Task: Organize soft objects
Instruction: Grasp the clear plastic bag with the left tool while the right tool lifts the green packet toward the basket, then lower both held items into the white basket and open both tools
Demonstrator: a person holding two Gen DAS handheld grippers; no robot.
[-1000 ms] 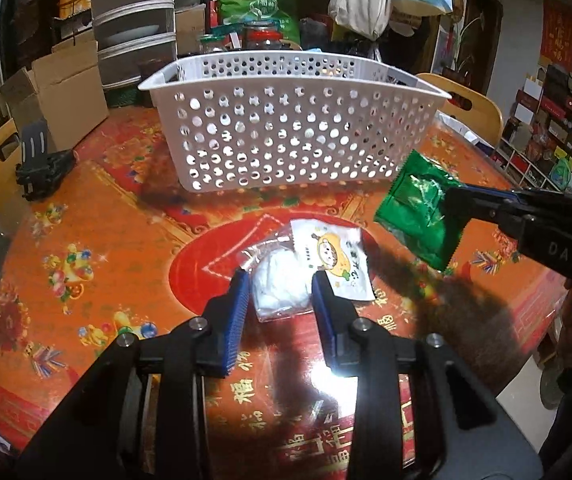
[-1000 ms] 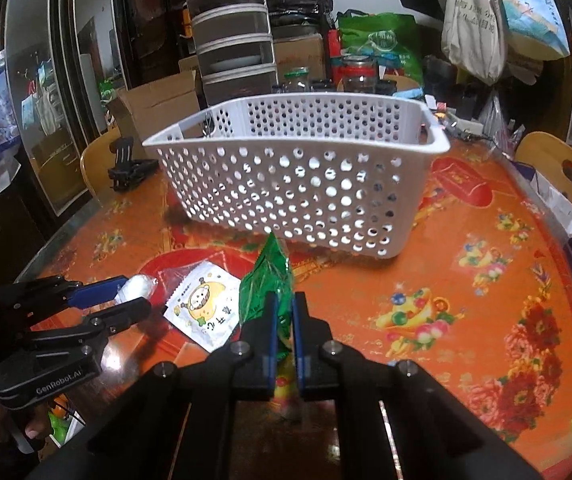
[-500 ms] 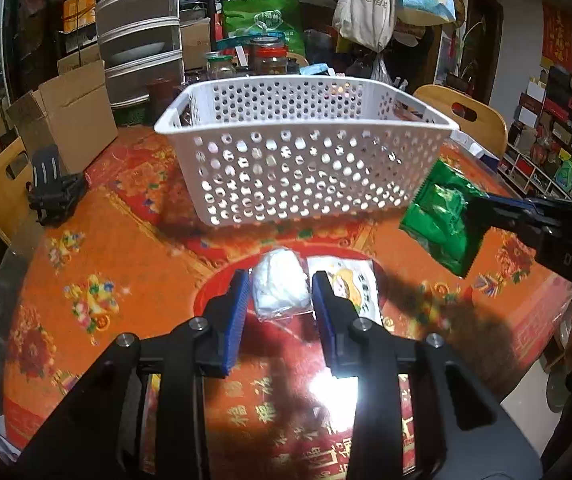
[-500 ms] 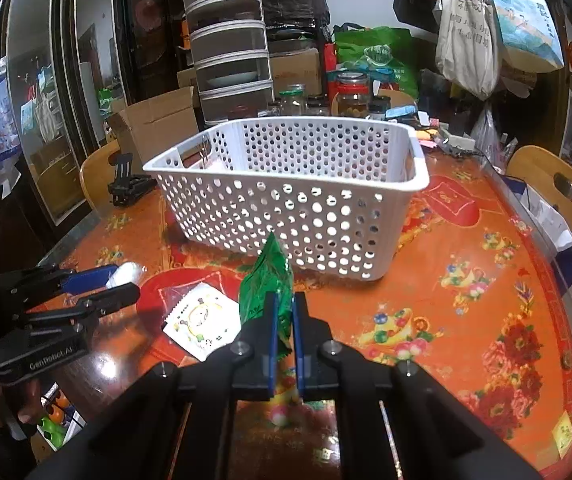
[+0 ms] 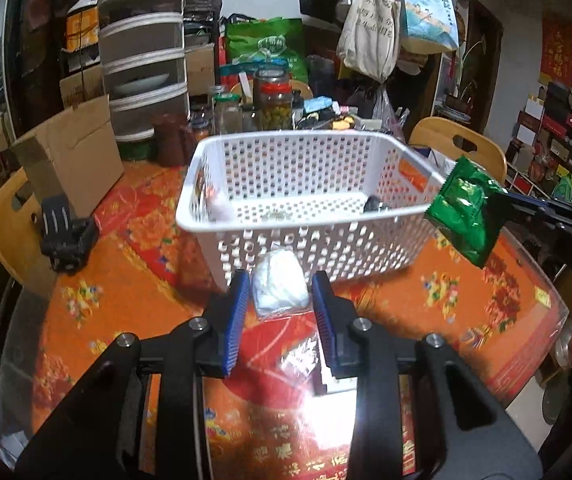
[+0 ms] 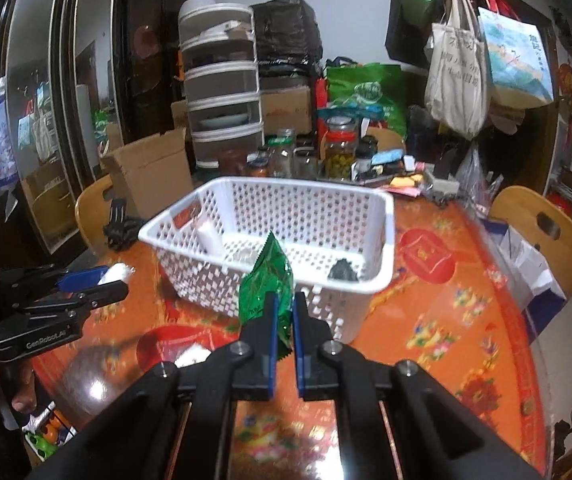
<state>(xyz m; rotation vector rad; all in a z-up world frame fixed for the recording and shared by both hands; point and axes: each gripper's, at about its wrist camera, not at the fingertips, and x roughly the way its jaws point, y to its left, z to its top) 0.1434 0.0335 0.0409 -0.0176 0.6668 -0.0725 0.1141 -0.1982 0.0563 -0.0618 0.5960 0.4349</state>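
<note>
**Two packets held up in front of the white basket**

The left tool [image 5: 280, 300] is clamped on a small white soft packet [image 5: 280, 286] in clear wrapping, its blue pads pressing both sides. The packet hangs clear of the surface [image 5: 134, 312], just in front of the near wall of the white perforated basket [image 5: 310, 232].

The right tool [image 6: 284, 312] is clenched on a green foil packet [image 6: 268, 284], gripping it by its lower edge so the packet stands upright above the pads. Seen from the left wrist, that green packet [image 5: 466, 212] sits beside the basket's right-hand corner, at about rim height.

Inside the basket lie a few things already: a dark crumpled item [image 6: 342, 270] near the right end and a white packet [image 6: 210, 236] leaning against the left wall (what these are exactly is hard to tell).

Another flat packet [image 6: 194, 354] lies on the red and orange patterned surface below the tools. A cardboard box [image 5: 72, 156] and jars [image 5: 274, 104] stand behind the basket.
</note>
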